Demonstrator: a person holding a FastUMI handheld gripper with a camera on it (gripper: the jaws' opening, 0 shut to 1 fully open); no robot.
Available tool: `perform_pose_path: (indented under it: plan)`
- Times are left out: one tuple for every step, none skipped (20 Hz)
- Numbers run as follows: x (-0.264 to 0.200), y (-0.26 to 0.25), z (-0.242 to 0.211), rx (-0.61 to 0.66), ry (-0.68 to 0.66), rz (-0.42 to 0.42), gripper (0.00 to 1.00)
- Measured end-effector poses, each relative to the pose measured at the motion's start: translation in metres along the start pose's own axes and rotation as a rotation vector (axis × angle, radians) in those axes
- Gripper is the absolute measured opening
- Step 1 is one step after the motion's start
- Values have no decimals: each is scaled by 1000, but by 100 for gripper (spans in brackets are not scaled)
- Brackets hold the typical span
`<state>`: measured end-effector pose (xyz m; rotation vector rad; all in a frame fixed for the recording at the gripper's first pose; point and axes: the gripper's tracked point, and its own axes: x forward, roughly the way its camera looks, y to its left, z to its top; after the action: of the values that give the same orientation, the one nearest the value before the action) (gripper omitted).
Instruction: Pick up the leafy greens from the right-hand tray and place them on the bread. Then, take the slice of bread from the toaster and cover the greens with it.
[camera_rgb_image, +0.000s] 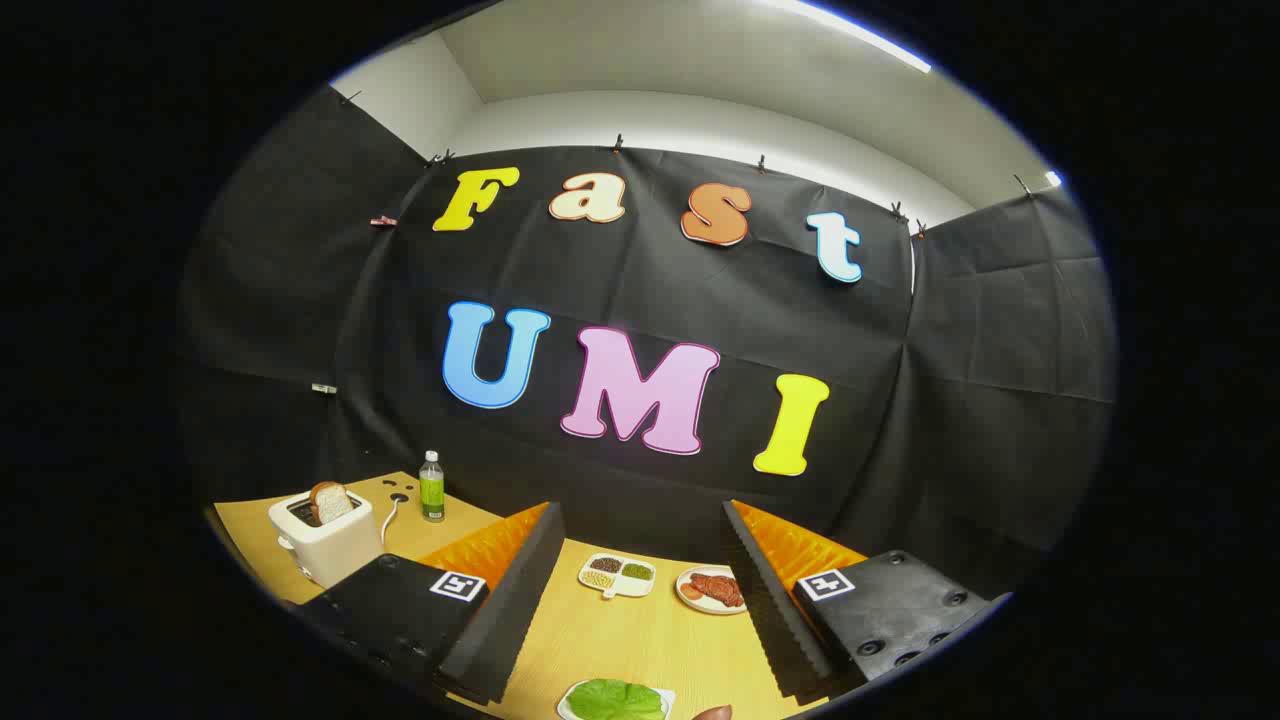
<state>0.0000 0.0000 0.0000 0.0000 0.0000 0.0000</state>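
We hold the gripper (640, 610) above the bench (640, 650), its jaws standing wide apart with nothing between them but bare wood. Low between the fingers, near us, the leafy greens (615, 700) lie on a small white tray (572, 706), with a brown rounded thing (713, 713) just beside it that we cannot make out. Beyond the fingers, toward the back edge of the bench, sit a divided dish of beans (617, 575) and a plate of meat (712, 589), close together. Off past the left finger stands the white toaster (325, 540) with a slice of bread (330, 501) sticking up from its slot; behind it stands a bottle (431, 486). The middle of the bench is open.
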Motion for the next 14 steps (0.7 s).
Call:
perform_pose_path:
  plan:
    - [-1, -1, 0, -1, 1, 2, 97]
    - [-1, -1, 0, -3, 2, 2, 97]
    - [-2, -1, 0, -5, 3, 4, 97]
    - [-2, -1, 0, -6, 3, 4, 97]
    - [-3, -1, 0, -8, 4, 5, 97]
    - [-3, -2, 0, -11, 4, 6, 97]
    - [-4, -3, 0, -14, 5, 7, 97]
    - [-4, -3, 0, -16, 5, 7, 97]
    - [-4, -3, 0, -17, 7, 9, 97]
    - [-4, -3, -1, -19, 6, 10, 97]
    - [-4, -4, -1, -22, 8, 10, 97]
    - [-5, -5, -1, -25, 8, 9, 97]
    - [-4, -4, -2, -25, 9, 10, 97]
    - [-3, -5, -3, -24, 9, 12, 97]
